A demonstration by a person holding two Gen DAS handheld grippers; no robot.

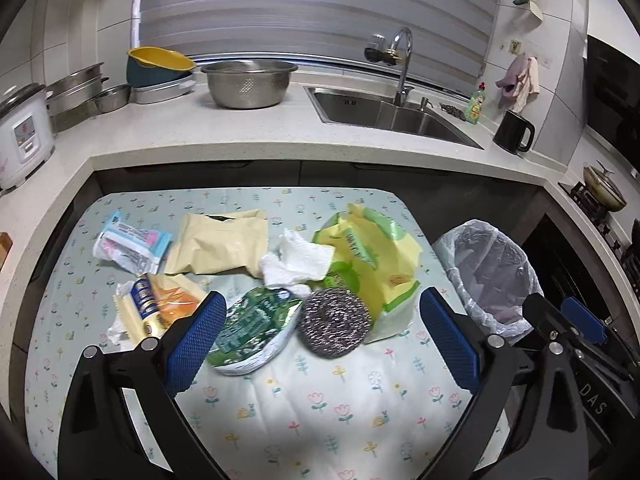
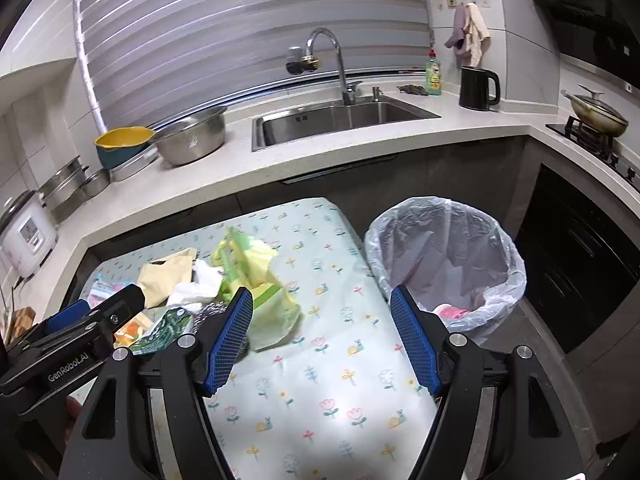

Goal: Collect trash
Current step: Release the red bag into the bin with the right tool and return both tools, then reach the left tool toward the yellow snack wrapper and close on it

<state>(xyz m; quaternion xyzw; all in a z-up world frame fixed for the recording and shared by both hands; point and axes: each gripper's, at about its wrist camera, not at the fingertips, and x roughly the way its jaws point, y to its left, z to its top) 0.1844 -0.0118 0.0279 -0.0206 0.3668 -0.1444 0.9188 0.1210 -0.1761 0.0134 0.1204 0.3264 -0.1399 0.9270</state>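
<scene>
We hold our left claw (image 1: pixel 322 338) released, its blue pads spread wide above the near part of the floral-patterned cloth-covered surface (image 1: pixel 320 408), so that the crumpled green-and-white foil wrapper (image 1: pixel 252 326) and the round steel-wire scouring ball (image 1: pixel 335 322) both lie framed between them, untouched. That wide spread suits bulky, springy litter, we judge. Our right claw (image 2: pixel 322 338) is likewise released and grasps nothing; it hangs over the bare stretch of the surface near its right edge, between the pile and the round bin lined with a translucent plastic bag (image 2: pixel 448 264). The bin stands just off the surface's right edge, within easy reach of a drop, and something pink (image 2: pixel 452 312) already lies at its bottom. The rest of the trash sits heaped toward the middle and left: a yellow-and-green plastic bag (image 1: pixel 376 256), a crumpled white paper towel (image 1: pixel 298 258), a tan paper pouch (image 1: pixel 222 246), a pale blue-and-pink tissue packet (image 1: pixel 132 246) and a yellow-and-orange wrapper (image 1: pixel 160 304) by the left pad. Most of the collecting appears undone.
</scene>
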